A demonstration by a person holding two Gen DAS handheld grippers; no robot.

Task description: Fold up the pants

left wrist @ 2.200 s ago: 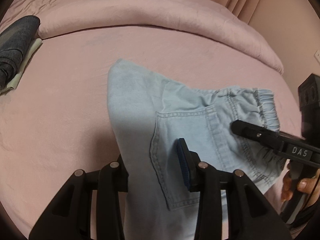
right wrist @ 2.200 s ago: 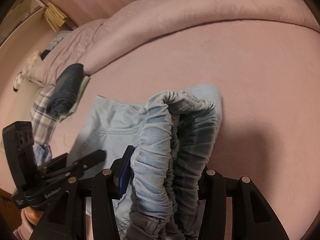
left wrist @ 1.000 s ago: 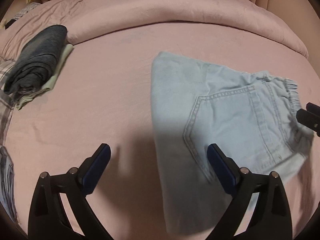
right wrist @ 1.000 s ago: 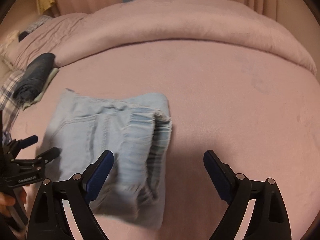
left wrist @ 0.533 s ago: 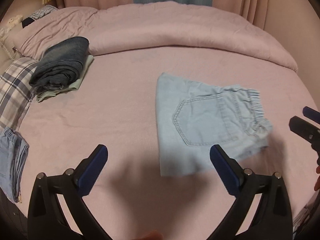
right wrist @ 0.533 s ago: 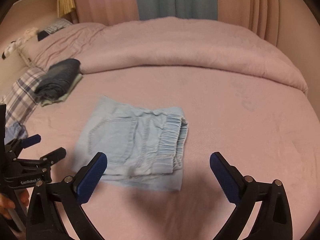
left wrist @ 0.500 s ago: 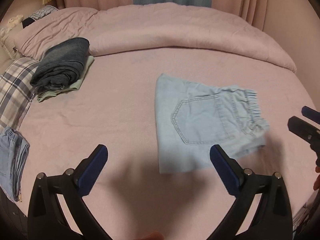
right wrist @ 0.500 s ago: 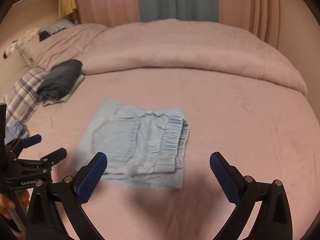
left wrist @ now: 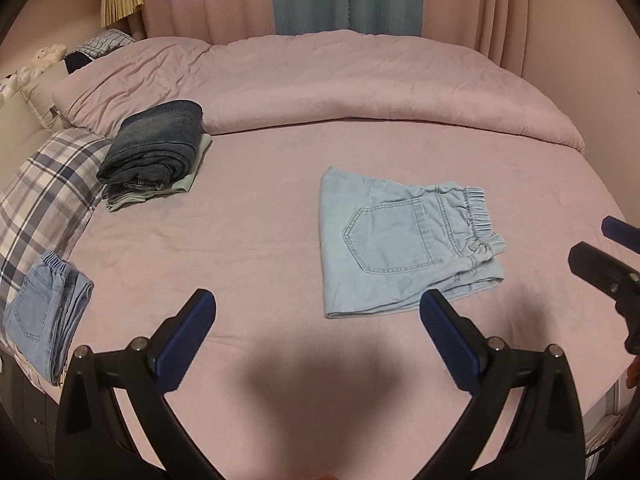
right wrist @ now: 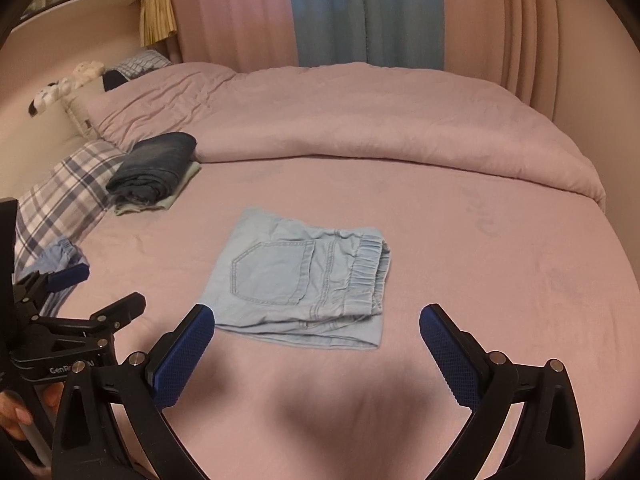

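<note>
The light blue denim pants [left wrist: 404, 240] lie folded into a flat rectangle on the pink bed, back pocket up, elastic waistband to the right; in the right wrist view the pants [right wrist: 304, 276] sit mid-frame. My left gripper [left wrist: 318, 308] hangs open above the sheet, short of the pants' near edge, nothing between its blue pads. My right gripper [right wrist: 316, 320] is also wide open and empty, held above the near edge of the pants. The right gripper's fingers [left wrist: 600, 268] show at the left view's right edge; the left gripper [right wrist: 80, 296] shows at the right view's left edge.
A folded dark denim stack [left wrist: 154, 148] on a pale green garment sits at the back left. Another folded light blue pair [left wrist: 44, 312] lies on a plaid pillow [left wrist: 44, 184] at the left edge. A rolled pink duvet [left wrist: 360, 88] spans the back, curtains behind it.
Both grippers let go of the pants, opened wide, and drew back and up. The pants now lie folded on the bed, smaller in both views.
</note>
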